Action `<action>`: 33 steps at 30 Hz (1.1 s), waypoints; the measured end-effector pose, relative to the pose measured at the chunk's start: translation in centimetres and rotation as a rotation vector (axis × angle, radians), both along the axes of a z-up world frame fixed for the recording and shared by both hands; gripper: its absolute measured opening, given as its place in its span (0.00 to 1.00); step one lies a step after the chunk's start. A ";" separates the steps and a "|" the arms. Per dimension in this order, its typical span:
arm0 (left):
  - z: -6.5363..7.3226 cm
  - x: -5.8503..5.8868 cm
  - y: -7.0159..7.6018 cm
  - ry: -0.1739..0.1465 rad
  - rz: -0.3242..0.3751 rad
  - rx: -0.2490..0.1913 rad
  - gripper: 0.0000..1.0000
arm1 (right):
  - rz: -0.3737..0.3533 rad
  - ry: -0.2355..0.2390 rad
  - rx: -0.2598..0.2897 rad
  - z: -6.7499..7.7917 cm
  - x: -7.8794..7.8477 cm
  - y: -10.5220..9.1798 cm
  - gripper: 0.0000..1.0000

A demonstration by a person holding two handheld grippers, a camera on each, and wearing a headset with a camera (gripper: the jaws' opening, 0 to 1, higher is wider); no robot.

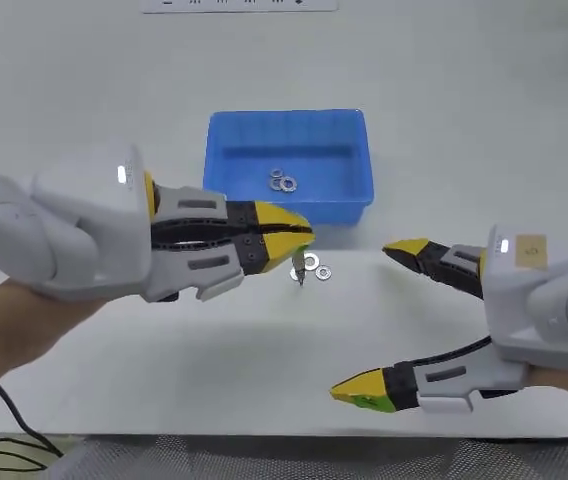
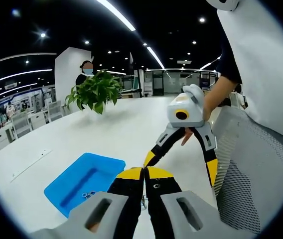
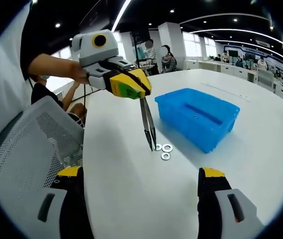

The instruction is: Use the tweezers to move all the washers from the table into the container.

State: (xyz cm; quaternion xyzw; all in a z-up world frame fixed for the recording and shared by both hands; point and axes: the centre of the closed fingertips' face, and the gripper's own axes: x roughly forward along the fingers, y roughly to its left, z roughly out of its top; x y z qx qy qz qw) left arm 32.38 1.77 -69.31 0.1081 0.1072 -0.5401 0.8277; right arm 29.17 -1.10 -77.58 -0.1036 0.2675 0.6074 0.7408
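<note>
while the left claw (image 1: 302, 238) is clamped on the tweezers (image 1: 298, 268), their tips point down just beside three washers (image 1: 314, 268) on the bench (image 1: 164, 350), near the blue container (image 1: 224, 160) that holds a few other washers (image 1: 284, 181). the right claw (image 1: 364, 320) hangs beside them, jaws wide apart.

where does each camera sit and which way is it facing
Head view: on the headset, looking down at table, container, left gripper shut on tweezers, open right gripper; forearms show.
Left gripper view: on the left gripper, looking along shut jaws at the right gripper; arm, torso show.
Right gripper view: on the right gripper, between open jaws, facing tweezers and washers; arm shows.
Shared: the container, in all three.
</note>
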 end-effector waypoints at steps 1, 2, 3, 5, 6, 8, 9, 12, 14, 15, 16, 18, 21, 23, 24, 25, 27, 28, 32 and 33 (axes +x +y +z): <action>0.0 -0.1 0.0 -0.001 -0.003 0.002 0.05 | 0.002 0.001 0.001 0.0 0.0 0.1 0.95; 0.0 -0.1 -0.1 -0.007 -0.009 0.008 0.05 | 0.007 0.000 0.002 0.1 -0.1 0.2 0.95; 0.0 -0.3 -0.1 -0.012 -0.014 0.017 0.05 | 0.011 -0.001 0.003 0.1 -0.1 0.2 0.95; -0.1 -0.5 -0.2 -0.018 -0.022 0.024 0.05 | 0.014 -0.002 0.005 0.1 -0.1 0.3 0.94; -0.1 -0.5 -0.1 -0.019 -0.021 0.025 0.05 | 0.015 -0.001 0.005 0.1 -0.1 0.3 0.94; 0.0 -0.4 0.0 -0.021 -0.011 0.022 0.05 | 0.015 0.000 0.006 0.1 -0.2 0.3 0.94; 0.1 -0.4 0.1 -0.022 -0.008 0.021 0.05 | 0.014 0.001 0.006 0.1 -0.2 0.3 0.94; 0.3 -0.1 0.0 -0.029 -0.002 0.016 0.05 | 0.014 0.005 0.007 0.0 -0.3 0.3 0.93; 0.3 0.0 0.0 -0.029 -0.001 0.015 0.05 | 0.015 0.008 0.008 0.0 -0.3 0.3 0.93; 0.3 0.1 -0.1 -0.026 -0.001 0.017 0.05 | 0.018 0.009 0.006 0.0 -0.4 0.3 0.93; 0.2 0.1 -0.1 -0.023 -0.003 0.017 0.05 | 0.018 0.010 0.006 0.0 -0.5 0.3 0.93; 0.0 0.0 -0.2 -0.015 -0.003 0.017 0.05 | 0.018 0.012 0.008 0.0 -0.5 0.3 0.93; -0.1 -0.1 -0.3 -0.009 -0.004 0.016 0.05 | 0.015 0.012 0.010 0.0 -0.4 0.3 0.93; -0.2 -0.1 -0.2 -0.005 0.000 0.015 0.05 | 0.014 0.014 0.010 0.0 -0.4 0.3 0.93; -0.2 -0.1 -0.2 -0.001 0.001 0.015 0.05 | 0.015 0.013 0.009 0.0 -0.4 0.2 0.92; -0.2 -0.2 -0.1 0.002 0.001 0.014 0.05 | 0.015 0.013 0.011 0.0 -0.4 0.3 0.92; -0.2 -0.1 0.1 0.021 0.007 0.011 0.05 | 0.016 0.016 0.013 0.0 -0.4 0.3 0.92; -0.2 -0.1 0.2 0.035 0.013 0.010 0.05 | 0.019 0.014 0.012 0.0 -0.4 0.4 0.91; -0.3 0.3 0.6 0.074 0.039 0.021 0.05 | 0.033 0.005 0.017 0.1 -0.1 1.0 0.84; -0.3 0.2 0.6 0.075 0.035 0.031 0.05 | 0.038 0.004 0.020 0.1 0.1 1.3 0.83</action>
